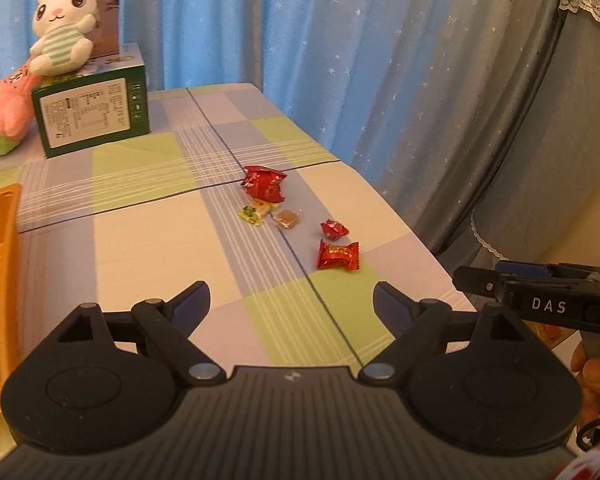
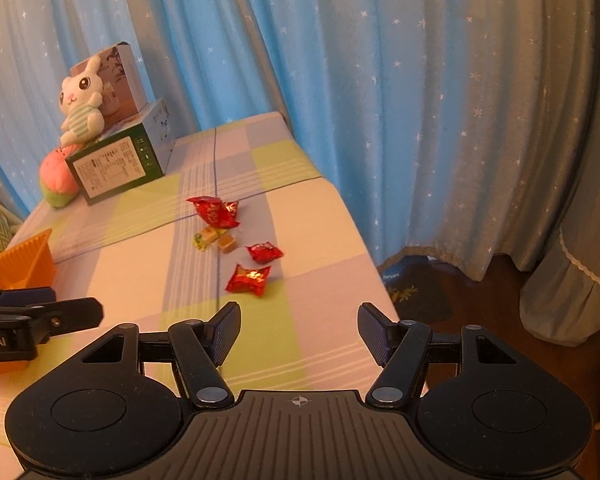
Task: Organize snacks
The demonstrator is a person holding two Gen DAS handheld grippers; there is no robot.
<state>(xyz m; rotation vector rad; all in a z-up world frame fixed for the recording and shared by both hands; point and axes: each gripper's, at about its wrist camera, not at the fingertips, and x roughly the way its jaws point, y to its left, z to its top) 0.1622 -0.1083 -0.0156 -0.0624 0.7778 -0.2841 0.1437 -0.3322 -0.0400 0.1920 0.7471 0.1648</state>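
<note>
Several wrapped snacks lie in a loose cluster on the checked tablecloth: a large red packet (image 1: 265, 185) (image 2: 214, 210), a yellow-green candy (image 1: 254, 211) (image 2: 206, 237), a brown candy (image 1: 287, 218) (image 2: 227, 243), a small red candy (image 1: 333, 229) (image 2: 264, 252) and a red candy nearest me (image 1: 337, 255) (image 2: 248, 279). My left gripper (image 1: 291, 300) is open and empty, short of the cluster. My right gripper (image 2: 299, 330) is open and empty, just short of the nearest red candy. An orange tray (image 1: 0, 264) (image 2: 24, 260) sits at the left with a packet inside.
A green box (image 1: 92, 114) (image 2: 116, 164) stands at the back left with a white plush rabbit (image 1: 62, 26) (image 2: 80, 100) on it and a pink plush (image 1: 4, 116) (image 2: 58, 178) beside it. Blue curtains hang behind. The table's right edge (image 1: 400, 216) (image 2: 364, 248) drops to the floor.
</note>
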